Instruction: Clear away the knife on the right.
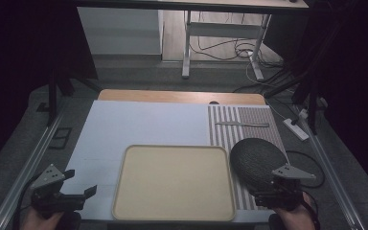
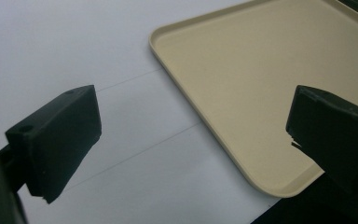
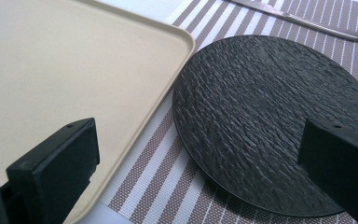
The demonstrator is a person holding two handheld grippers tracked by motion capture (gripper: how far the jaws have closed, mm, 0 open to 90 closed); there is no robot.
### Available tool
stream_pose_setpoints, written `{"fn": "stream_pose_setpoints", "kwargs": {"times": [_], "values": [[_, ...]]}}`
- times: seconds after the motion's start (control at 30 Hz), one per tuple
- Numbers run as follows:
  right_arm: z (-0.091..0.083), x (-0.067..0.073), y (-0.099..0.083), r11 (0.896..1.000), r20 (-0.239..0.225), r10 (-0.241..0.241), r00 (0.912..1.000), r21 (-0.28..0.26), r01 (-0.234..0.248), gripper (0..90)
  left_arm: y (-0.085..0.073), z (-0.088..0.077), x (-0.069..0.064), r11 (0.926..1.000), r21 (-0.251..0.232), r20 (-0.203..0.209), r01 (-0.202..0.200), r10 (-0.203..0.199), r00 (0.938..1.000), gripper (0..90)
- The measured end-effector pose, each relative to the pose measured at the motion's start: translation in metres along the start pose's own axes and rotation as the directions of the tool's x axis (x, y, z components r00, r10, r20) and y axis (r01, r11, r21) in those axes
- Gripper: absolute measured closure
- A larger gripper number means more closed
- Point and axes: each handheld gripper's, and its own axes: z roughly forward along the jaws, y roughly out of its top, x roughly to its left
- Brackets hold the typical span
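Observation:
A beige tray lies empty at the front middle of the white table cover. To its right a round black textured plate rests on a striped placemat, with a metal knife farther back on the mat. My left gripper hovers open at the tray's front left corner; the left gripper view shows the tray between wide-apart jaws. My right gripper hangs open over the plate's near edge; the right gripper view shows the plate, tray and knife.
Metal rails run along both sides of the table. Behind it stand desk legs with cables on the floor, and a white power strip lies at the right. The white cover left of the tray is bare.

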Motion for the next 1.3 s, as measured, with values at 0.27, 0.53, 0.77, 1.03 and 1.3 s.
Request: {"fn": "stream_pose_setpoints", "kwargs": {"times": [0.27, 0.53, 0.77, 1.03, 1.3], "values": [[0.0004, -0.0004, 0.0001, 1.000, -0.014, 0.000, 0.9999, 0.007, 0.000, 0.0, 0.0002, 0.0003, 0.0001, 1.0000, 0.006, 0.004, -0.001, 0.001, 1.0000, 3.6], [0.0012, 0.0002, 0.0005, 1.000, -0.017, -0.009, 0.9998, 0.016, 0.009, 0.0, 0.0004, 0.0006, 0.0004, 0.9999, 0.011, 0.006, 0.000, -0.001, 1.0000, 3.8], [0.0019, -0.0003, 0.0006, 1.000, -0.025, -0.004, 0.9997, 0.019, 0.005, 0.0, 0.0008, 0.0013, -0.0009, 0.9998, 0.017, 0.001, -0.008, 0.008, 1.0000, 3.8], [0.0048, 0.0030, 0.0019, 0.998, -0.019, -0.038, 0.9991, 0.053, 0.039, 0.0, 0.0009, 0.0016, -0.0010, 0.9998, 0.019, 0.000, -0.008, 0.008, 1.0000, 3.8], [0.0068, 0.0059, 0.0052, 0.998, -0.029, -0.054, 0.9981, 0.041, 0.055, 0.0, 0.0011, 0.0020, -0.0015, 0.9997, 0.023, -0.002, -0.012, 0.012, 0.9999, 3.9]]}}
